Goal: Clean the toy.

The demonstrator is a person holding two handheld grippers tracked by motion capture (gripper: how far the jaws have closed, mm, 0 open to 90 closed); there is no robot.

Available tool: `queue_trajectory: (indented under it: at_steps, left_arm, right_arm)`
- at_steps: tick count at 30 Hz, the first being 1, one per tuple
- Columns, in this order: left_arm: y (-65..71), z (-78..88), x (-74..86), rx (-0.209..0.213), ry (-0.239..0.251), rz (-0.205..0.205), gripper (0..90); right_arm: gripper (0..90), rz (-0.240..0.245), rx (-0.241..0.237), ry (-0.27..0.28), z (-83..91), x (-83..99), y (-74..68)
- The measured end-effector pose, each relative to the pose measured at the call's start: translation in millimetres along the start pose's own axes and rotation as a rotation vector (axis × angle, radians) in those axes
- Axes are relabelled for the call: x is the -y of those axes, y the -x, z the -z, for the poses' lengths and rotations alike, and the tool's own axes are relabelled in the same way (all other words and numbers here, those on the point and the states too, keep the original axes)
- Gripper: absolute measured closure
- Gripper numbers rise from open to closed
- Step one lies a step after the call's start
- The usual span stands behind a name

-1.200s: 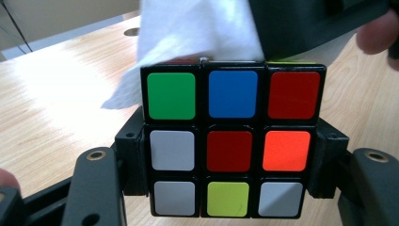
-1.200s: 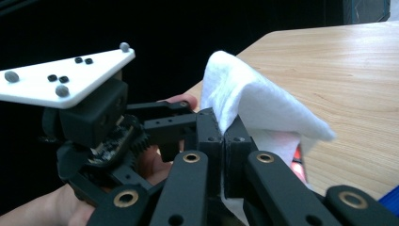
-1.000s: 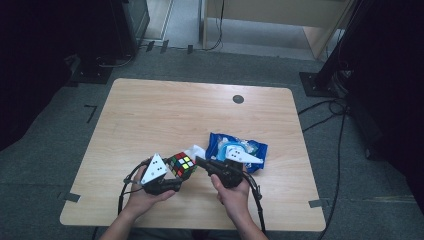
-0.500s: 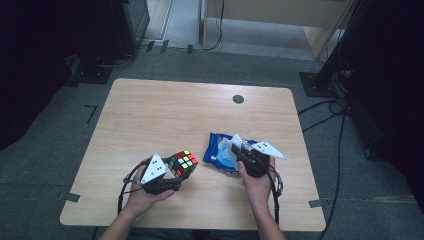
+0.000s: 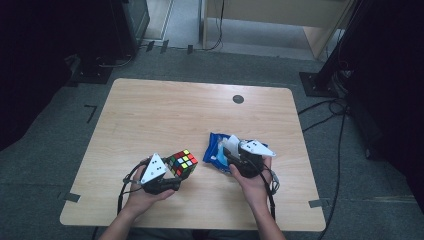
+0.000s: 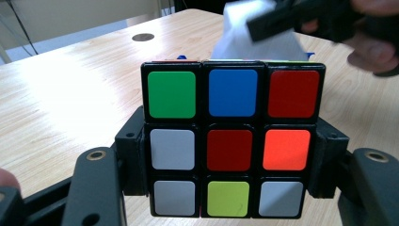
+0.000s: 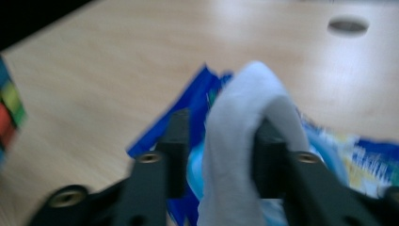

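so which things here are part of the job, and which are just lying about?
In use:
- cube, clamped in left gripper
- white wipe, draped between right gripper jaws
- blue wipe pack

Lying about:
- floor cables
- table's round hole cover

Scrambled cube (image 5: pixel 181 163) at the bench's 7 o'clock; white wipe (image 7: pixel 240 141) draped over blue pack (image 5: pixel 216 149) at 5.

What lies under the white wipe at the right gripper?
The wipe hangs between the right gripper's jaws, which have just been opening. Under it lies the blue pack on the table; the pack's opening is covered.
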State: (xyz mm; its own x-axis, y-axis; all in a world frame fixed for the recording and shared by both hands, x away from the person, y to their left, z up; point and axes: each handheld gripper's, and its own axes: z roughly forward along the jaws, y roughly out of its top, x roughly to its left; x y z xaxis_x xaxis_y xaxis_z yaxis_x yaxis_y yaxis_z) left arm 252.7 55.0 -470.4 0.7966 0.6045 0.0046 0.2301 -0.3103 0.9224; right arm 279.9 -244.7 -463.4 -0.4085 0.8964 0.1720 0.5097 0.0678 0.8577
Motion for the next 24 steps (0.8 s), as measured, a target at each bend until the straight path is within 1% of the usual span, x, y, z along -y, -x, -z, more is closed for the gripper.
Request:
queue_trajectory:
  at_steps: [1,2,3,4,6,7,8,9,10,11,13,15,18,20,21,22,24]
  left_arm:
    - [0.1,-0.1,0.1,0.000,-0.001,-0.001,34.0]
    - [0.1,-0.1,0.2,-0.001,-0.001,-0.002,34.0]
    - [-0.3,-0.2,0.4,-0.001,-0.003,-0.001,34.0]
    - [-0.4,-0.4,0.6,-0.001,-0.003,0.001,34.0]
    - [-0.6,-0.7,1.0,-0.002,-0.002,0.003,34.0]
    - [-0.7,-0.9,1.1,-0.001,-0.002,0.004,34.0]
    - [-0.7,-1.1,1.2,-0.001,-0.003,0.004,34.0]
    - [-0.7,-1.1,1.2,-0.001,-0.003,0.005,34.0]
    - [-0.8,-1.0,1.2,-0.002,-0.002,0.004,34.0]
    - [-1.1,-0.7,1.0,-0.003,-0.001,0.004,34.0]
    - [-2.0,-0.2,0.9,-0.004,-0.001,0.004,34.0]
    - [-2.4,-0.3,0.9,-0.006,-0.001,0.006,34.0]
    - [-2.2,-0.8,0.9,-0.007,-0.001,0.006,34.0]
    - [-2.0,-0.8,0.8,-0.007,-0.001,0.004,34.0]
    - [-1.9,-0.7,0.8,-0.007,-0.001,0.005,34.0]
    - [-1.9,-0.7,0.7,-0.007,0.000,0.005,34.0]
    - [-1.7,-1.2,0.7,-0.007,0.001,0.007,34.0]
  right_arm:
    - [74.1,0.001,-0.002,-0.048,-4.4,3.7,3.6]
    - [82.2,0.008,-0.003,-0.074,-6.7,5.9,6.0]
    - [87.5,0.022,0.000,-0.108,-8.8,8.6,9.2]
    - [89.3,0.032,0.019,-0.142,-11.0,11.0,12.7]
    - [89.6,0.051,0.032,-0.172,-12.7,13.0,17.6]
    - [89.1,0.053,0.040,-0.187,-13.3,13.5,20.0]
    - [86.9,0.054,0.043,-0.196,-14.0,14.1,23.0]
    - [79.4,0.051,0.052,-0.204,-14.2,14.6,25.3]
    - [69.7,0.048,0.077,-0.202,-13.8,14.9,27.5]
    - [64.2,0.036,0.096,-0.193,-12.9,14.5,30.0]
    - [54.2,-0.003,0.096,-0.162,-8.2,12.1,34.8]
    - [48.7,-0.040,0.099,-0.120,-2.0,8.3,36.6]
    - [42.3,-0.037,0.111,-0.039,8.0,-0.1,30.3]
    - [41.1,-0.033,0.122,0.008,14.8,-6.6,22.6]
    - [40.8,-0.036,0.113,0.028,18.0,-9.7,17.9]
    - [40.8,-0.051,0.084,0.046,21.1,-12.9,12.6]
    - [38.7,-0.090,-0.020,0.067,24.2,-18.7,-1.6]
